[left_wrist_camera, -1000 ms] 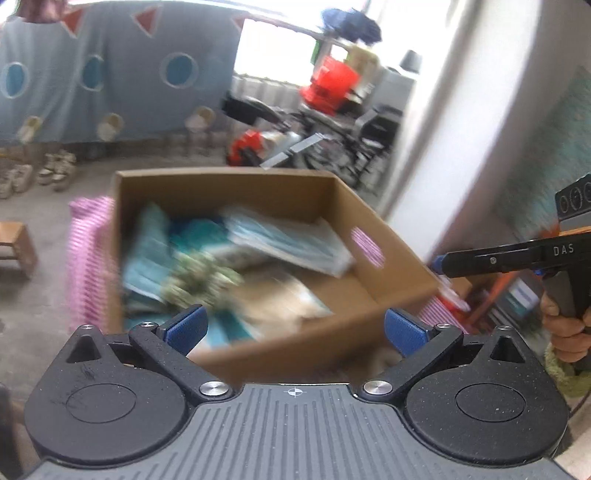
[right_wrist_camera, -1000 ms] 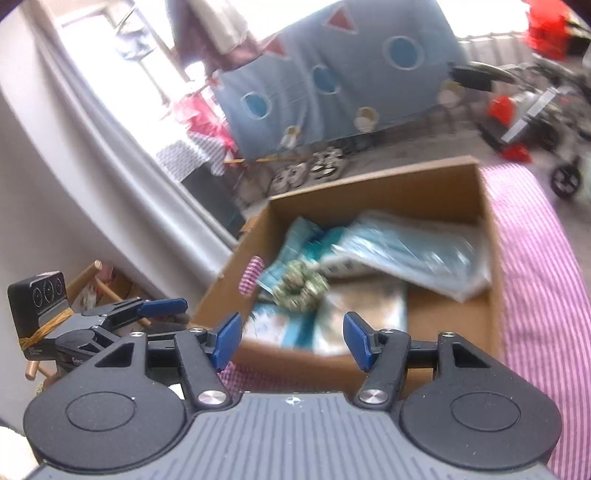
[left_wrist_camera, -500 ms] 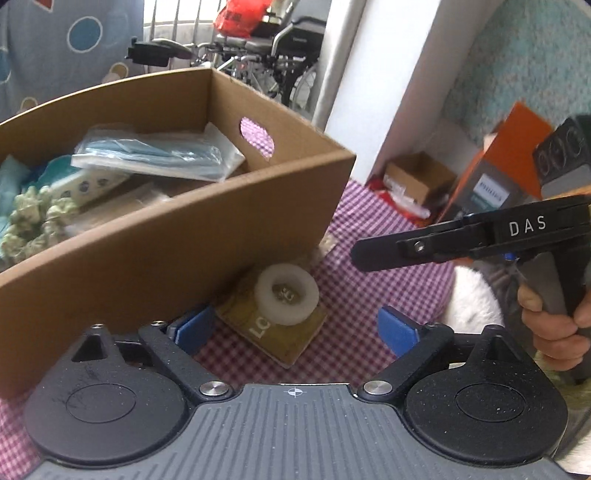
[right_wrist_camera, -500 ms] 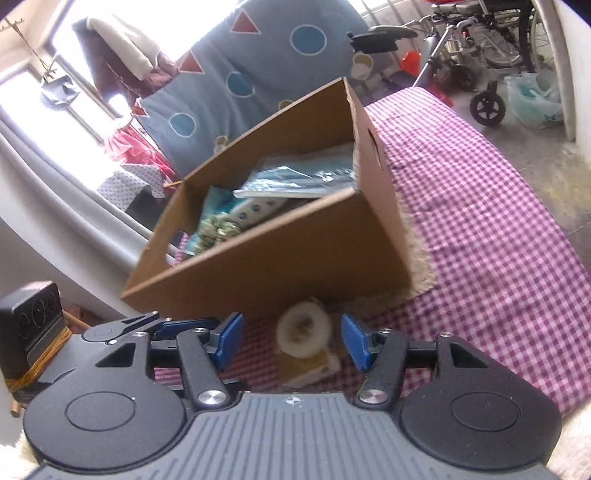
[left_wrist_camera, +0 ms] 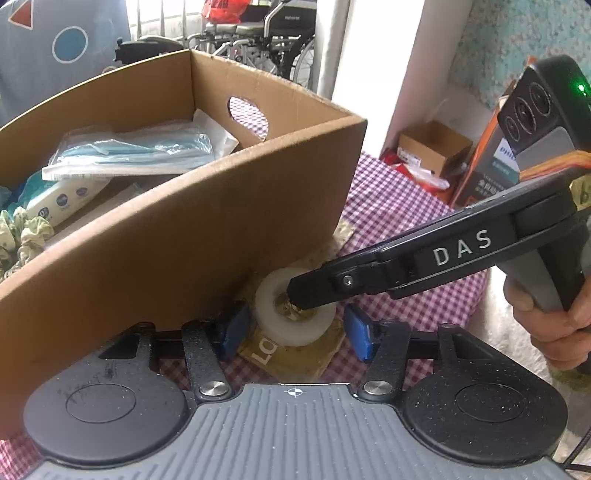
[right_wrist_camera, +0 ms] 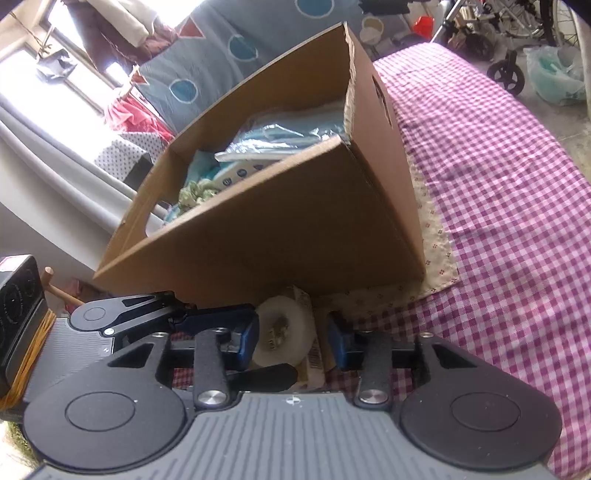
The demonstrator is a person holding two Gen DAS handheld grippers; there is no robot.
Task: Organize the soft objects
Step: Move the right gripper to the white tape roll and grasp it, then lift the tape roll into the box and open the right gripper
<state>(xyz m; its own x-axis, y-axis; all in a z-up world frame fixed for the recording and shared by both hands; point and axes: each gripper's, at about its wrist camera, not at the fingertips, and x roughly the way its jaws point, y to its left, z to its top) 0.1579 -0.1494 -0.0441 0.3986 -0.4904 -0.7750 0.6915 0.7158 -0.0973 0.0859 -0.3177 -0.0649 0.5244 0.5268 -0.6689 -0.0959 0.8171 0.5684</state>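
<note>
A: Counts, quick. We see one cardboard box, right?

B: One. Just in front of it, one white ring-shaped roll, on one yellowish packet.

A: Inside the box we count one clear bag of blue masks, one white pack with blue dots and one green scrunchie. More teal stuff under there, we can't count it.

B: Two grippers: left gripper, right gripper. One hand visible.

A: One checked tablecloth, one floral mat under the box.

B: Background: we get one small carton and one wheelchair.
</note>
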